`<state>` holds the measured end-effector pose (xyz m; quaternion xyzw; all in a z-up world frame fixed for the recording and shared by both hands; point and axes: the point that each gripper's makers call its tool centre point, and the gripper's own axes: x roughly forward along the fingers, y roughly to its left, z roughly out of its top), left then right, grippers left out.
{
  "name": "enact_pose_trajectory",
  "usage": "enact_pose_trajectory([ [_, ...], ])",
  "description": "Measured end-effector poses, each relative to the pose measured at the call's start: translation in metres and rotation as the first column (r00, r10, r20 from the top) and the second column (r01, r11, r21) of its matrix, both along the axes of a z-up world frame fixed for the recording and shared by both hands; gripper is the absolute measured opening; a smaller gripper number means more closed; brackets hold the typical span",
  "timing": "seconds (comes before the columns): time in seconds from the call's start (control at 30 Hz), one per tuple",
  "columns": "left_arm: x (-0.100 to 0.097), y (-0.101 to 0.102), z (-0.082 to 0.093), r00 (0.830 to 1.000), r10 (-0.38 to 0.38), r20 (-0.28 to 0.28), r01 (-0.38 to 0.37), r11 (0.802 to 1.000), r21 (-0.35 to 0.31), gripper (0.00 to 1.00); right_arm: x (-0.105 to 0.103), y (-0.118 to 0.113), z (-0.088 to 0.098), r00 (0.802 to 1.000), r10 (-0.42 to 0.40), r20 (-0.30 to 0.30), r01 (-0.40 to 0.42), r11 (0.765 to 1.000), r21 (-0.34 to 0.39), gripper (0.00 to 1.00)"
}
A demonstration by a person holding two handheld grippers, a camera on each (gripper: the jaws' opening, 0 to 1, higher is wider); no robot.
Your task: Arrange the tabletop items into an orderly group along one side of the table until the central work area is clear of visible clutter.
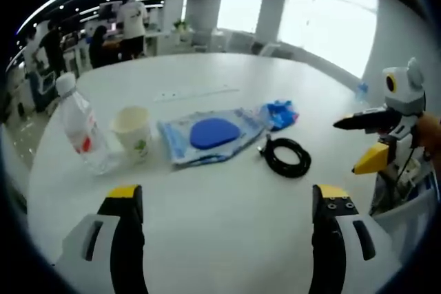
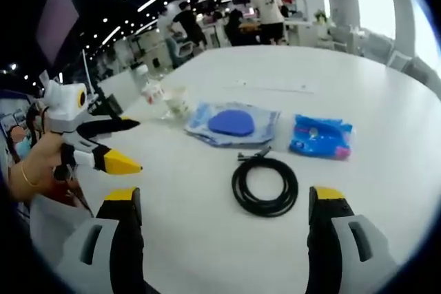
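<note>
Jaws: left gripper (image 1: 224, 201) and right gripper (image 2: 224, 201) both spread wide, empty.
Cable (image 2: 265, 185): loose coil may unwind.
Bottle (image 1: 83, 127): upright, could topple.

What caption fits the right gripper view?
Open right gripper hovering before a coiled black cable, two blue packets beyond.

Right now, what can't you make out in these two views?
- Blue packet, left gripper view: partly behind the clear pouch.
- Water bottle, right gripper view: small, label unreadable.
- Paper cup: contents hidden by its wall.
- Black cable: plug type too small to tell.
</note>
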<state>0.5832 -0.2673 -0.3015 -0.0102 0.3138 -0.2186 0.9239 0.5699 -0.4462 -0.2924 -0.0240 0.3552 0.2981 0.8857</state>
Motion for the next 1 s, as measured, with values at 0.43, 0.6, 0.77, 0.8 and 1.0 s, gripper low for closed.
enact_pose_trajectory([
  [0.43,-0.021,0.005,0.008,1.0,-0.018,-0.002,0.018,1.0,0.011,0.99,-0.016,0.0,0.002,1.0,0.014,0.003,-0.014,1.0,-0.021,0.99],
  [0.6,-0.027,0.009,0.009,1.0,-0.026,-0.004,0.026,1.0,0.018,0.99,-0.022,0.002,0.006,1.0,0.025,0.009,-0.024,0.999,-0.022,0.99],
  [0.77,-0.034,0.014,0.013,1.0,-0.018,0.0,0.018,1.0,0.021,0.99,-0.028,0.005,0.011,0.999,0.042,0.02,-0.041,0.999,-0.021,0.99],
  [0.8,-0.036,0.015,0.014,1.0,-0.017,0.003,0.017,1.0,0.02,0.99,-0.029,0.005,0.012,0.999,0.042,0.02,-0.042,0.999,-0.022,0.99],
  [1.0,-0.046,0.019,0.02,1.0,-0.012,0.011,0.012,1.0,0.024,0.99,-0.039,0.006,0.014,0.998,0.065,0.025,-0.064,0.997,-0.038,0.99],
])
